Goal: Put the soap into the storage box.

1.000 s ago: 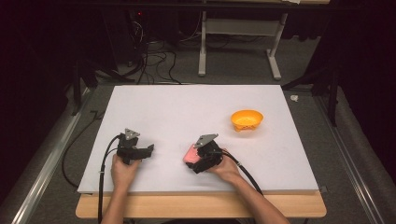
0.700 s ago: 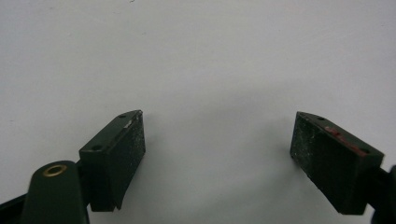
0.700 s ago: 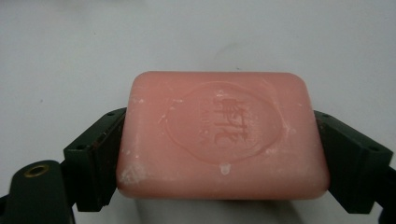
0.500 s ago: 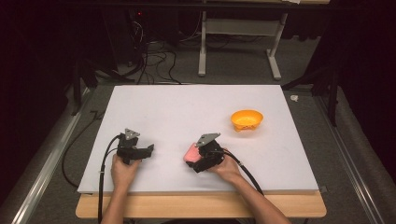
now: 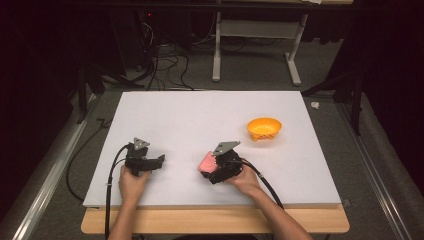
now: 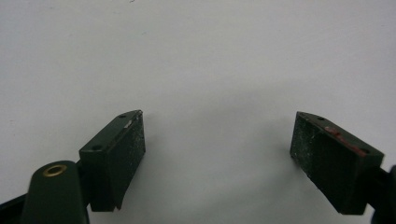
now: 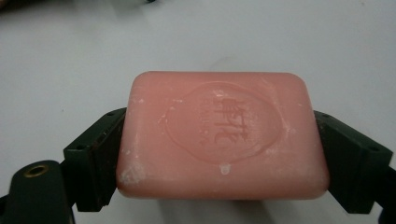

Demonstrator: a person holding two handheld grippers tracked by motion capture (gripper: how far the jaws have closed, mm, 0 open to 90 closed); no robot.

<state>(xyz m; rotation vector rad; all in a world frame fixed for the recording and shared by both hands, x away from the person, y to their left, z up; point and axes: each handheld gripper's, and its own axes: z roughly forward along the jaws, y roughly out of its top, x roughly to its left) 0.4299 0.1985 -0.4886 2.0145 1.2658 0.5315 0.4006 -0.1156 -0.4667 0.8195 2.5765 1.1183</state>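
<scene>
In the high view, at the lower left of the frame, the left tongs [image 5: 159, 161] lie low over the white table [image 5: 200, 115], held by the person's left hand [image 5: 132, 183], with a black cable [image 5: 111, 172] looping off toward the bottom edge. The left gripper view shows their two black jaws standing wide apart with nothing but bare white surface between them; the right-hand jaw bears a reddish smear along its upper edge. Moving toward the middle of the high view, just below centre, the right tongs [image 5: 206, 165] are held by the right hand [image 5: 246, 179], the grey three-cornered plate on top tilted up and another cable trailing to the lower right. These tongs are closed onto a pink bar of soap [image 5: 206, 162], which sits at their left end, near the table surface; whether it touches the table cannot be told. In the right gripper view the soap [image 7: 219, 133] takes up the centre of the frame, its broad face turned to the camera with an oval embossed stamp in the middle and pale scuffs along its edges, and one black jaw presses against each short end. Farther right in the high view, in the upper right part of the table, an orange bowl [image 5: 264, 128] stands well apart from both tongs.
</scene>
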